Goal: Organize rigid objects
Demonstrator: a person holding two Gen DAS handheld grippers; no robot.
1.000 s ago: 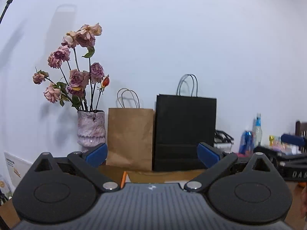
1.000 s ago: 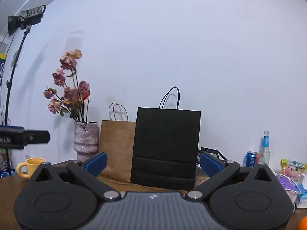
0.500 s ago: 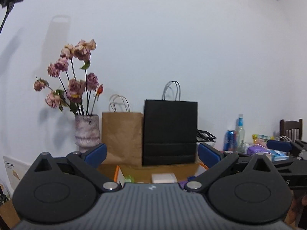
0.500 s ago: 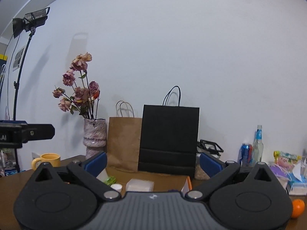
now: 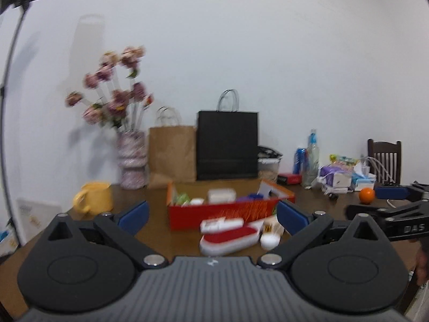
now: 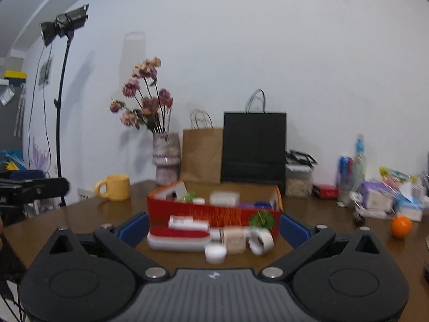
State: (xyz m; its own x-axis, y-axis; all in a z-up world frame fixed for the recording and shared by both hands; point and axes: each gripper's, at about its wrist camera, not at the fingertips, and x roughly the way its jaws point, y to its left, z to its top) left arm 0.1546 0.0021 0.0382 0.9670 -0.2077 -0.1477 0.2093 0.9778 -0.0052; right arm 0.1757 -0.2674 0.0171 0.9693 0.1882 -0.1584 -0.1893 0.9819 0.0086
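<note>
— Are the grabbers holding anything?
— No. The left gripper (image 5: 211,213) and right gripper (image 6: 213,226) are both wide open, with nothing in them.
— Where's the stuff?
— A red box (image 6: 211,210) sits on the brown table (image 6: 321,220). Just in front lie a red-and-white case (image 6: 178,237), a white cap (image 6: 215,253) and a tape roll (image 6: 260,240).

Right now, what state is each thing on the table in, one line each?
left gripper: open, empty
right gripper: open, empty
red box: open, holds small items
yellow mug: upright
tape roll: on edge
black bag: standing
orange: loose on table
</note>
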